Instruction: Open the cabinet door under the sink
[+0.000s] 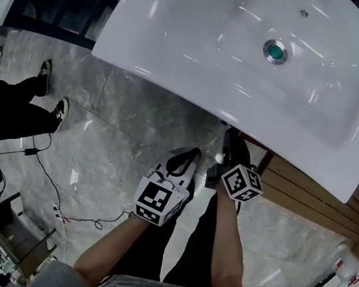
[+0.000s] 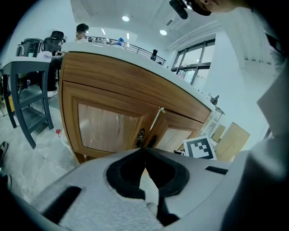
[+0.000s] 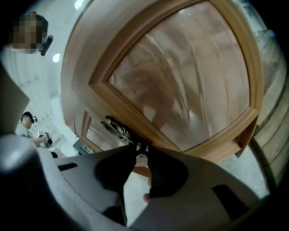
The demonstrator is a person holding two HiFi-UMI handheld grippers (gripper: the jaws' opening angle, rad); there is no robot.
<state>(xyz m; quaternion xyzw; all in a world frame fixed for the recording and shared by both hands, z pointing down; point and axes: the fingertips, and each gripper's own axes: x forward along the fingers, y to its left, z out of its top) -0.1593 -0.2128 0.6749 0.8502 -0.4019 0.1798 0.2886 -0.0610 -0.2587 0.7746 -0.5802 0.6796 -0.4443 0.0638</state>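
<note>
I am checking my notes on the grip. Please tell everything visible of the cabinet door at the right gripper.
The cabinet door is light brown wood: a frame around a paler, glossy panel. A dark ornate metal handle sits on the frame's edge, and the right gripper has its fingers closed on the handle's end. In the left gripper view it seems slightly ajar.

**Sink above, cabinet below, tools at the doors**

The sink (image 1: 203, 35) sits on top of the cabinet (image 2: 113, 85), which stands on the floor (image 1: 114, 129). Two doors lie side by side, the left door (image 2: 106, 124) and the right door (image 2: 178, 133). A handle (image 3: 118, 127) sits by their meeting edges. The right tool (image 3: 141, 148) is at the handle's end, jaws closed on it. The left tool (image 2: 144, 151) is beside it, farther from the doors. A chair (image 2: 27, 85) stands left of the cabinet. A cable (image 1: 49, 176) lies on the floor, to the person's left.
</note>
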